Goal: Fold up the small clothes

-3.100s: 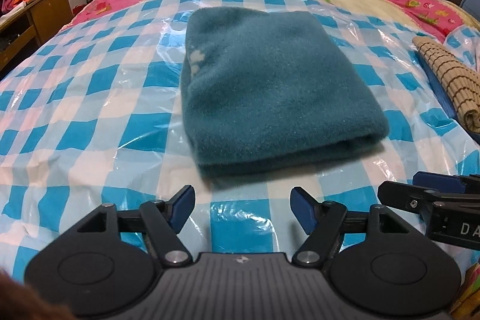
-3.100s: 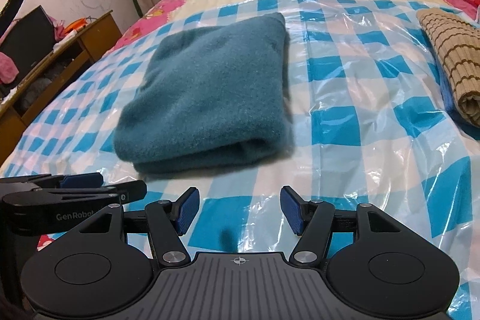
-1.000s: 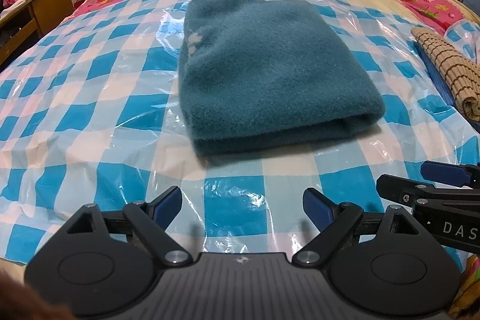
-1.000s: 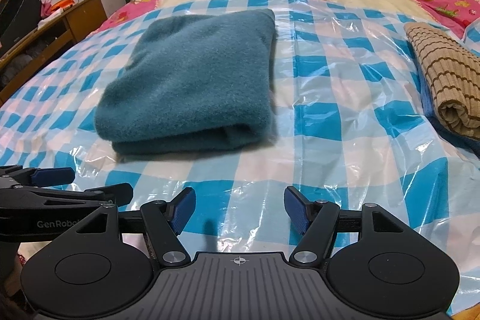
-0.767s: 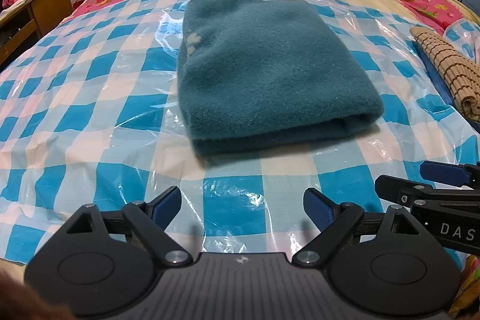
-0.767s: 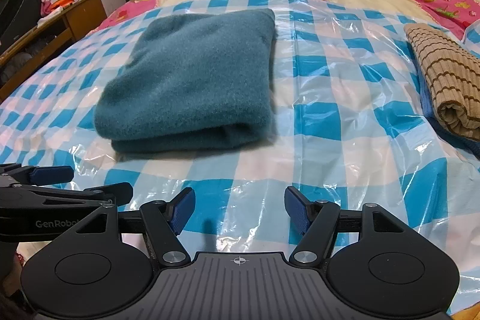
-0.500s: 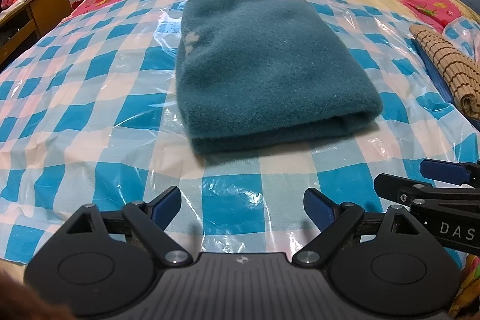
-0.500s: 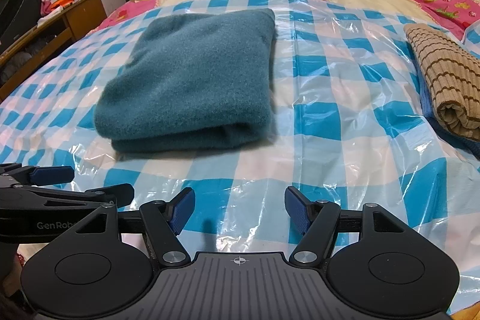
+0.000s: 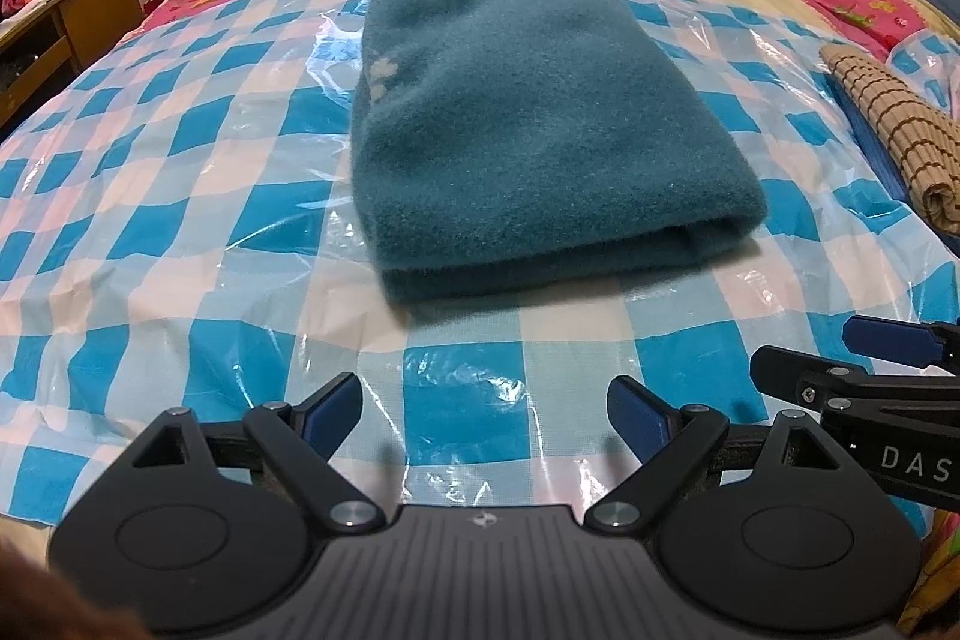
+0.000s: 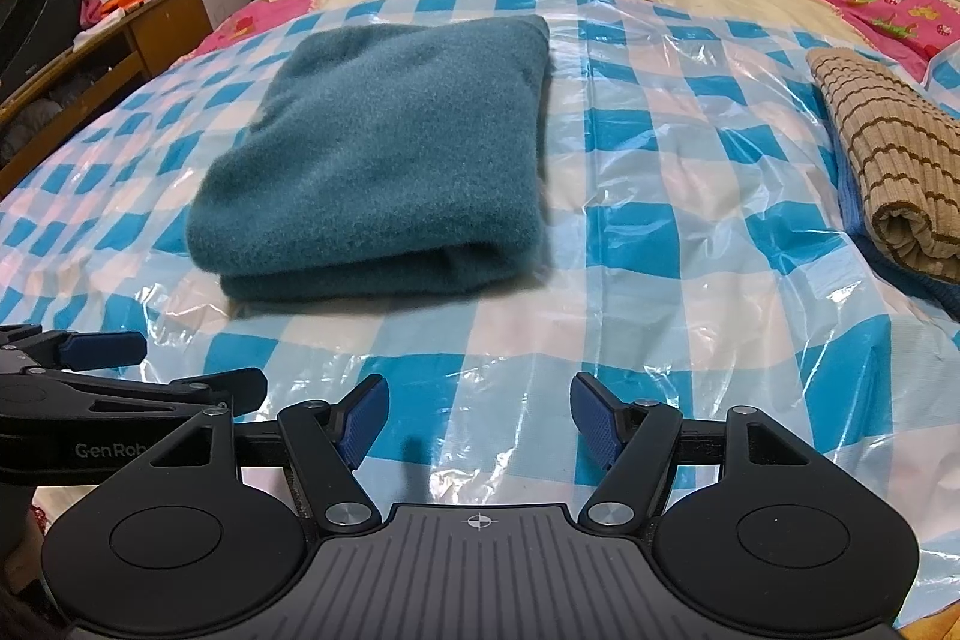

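A folded teal fleece garment [image 9: 528,142] is lying at the centre of the frame on the plastic-covered checked bed [image 9: 180,232]. The left claw [image 9: 483,415] and the right claw [image 10: 477,415] are hovering at the bottom edge, both gaping and gripping nothing. A striped tan garment [image 10: 888,166] is resting at the right.

teal garment [image 9: 528,130] on blue-and-white checked sheet [image 9: 180,232]; tan brown-striped cloth [image 10: 888,160].

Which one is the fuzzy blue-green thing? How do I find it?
Look at the bed's blue-and-white checked plastic sheet. In its middle lies the folded teal fleece garment. It is plain and fluffy, unlike the striped tan knit at the right edge.
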Action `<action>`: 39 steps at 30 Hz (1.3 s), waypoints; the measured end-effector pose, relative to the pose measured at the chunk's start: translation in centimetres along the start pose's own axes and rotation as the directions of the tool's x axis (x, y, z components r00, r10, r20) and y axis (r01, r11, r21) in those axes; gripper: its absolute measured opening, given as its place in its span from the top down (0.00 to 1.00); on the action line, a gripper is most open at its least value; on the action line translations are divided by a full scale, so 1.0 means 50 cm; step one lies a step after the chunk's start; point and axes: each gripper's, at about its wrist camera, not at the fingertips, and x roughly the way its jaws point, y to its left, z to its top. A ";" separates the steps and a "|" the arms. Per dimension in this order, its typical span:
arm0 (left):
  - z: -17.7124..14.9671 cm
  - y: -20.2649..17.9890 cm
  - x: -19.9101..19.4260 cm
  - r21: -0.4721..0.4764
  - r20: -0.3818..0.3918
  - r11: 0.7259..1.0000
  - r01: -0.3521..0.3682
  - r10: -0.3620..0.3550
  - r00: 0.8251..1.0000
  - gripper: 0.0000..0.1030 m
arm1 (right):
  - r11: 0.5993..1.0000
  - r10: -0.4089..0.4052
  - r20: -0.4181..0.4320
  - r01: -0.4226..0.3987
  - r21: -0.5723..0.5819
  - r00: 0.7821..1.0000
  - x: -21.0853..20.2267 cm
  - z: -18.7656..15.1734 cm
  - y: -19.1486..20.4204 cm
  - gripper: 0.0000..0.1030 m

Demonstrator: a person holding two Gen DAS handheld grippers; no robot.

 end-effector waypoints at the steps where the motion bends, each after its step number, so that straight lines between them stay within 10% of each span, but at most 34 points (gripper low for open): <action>1: 0.000 0.000 0.000 0.000 0.000 1.000 0.001 -0.001 1.000 0.09 | 1.000 0.000 -0.001 0.000 -0.001 1.000 0.000 -0.001 -0.001 0.34; 39: -0.003 -0.003 0.007 0.013 -0.028 1.000 -0.002 0.002 1.000 0.09 | 1.000 -0.003 -0.020 0.003 -0.010 1.000 0.006 -0.006 0.000 0.31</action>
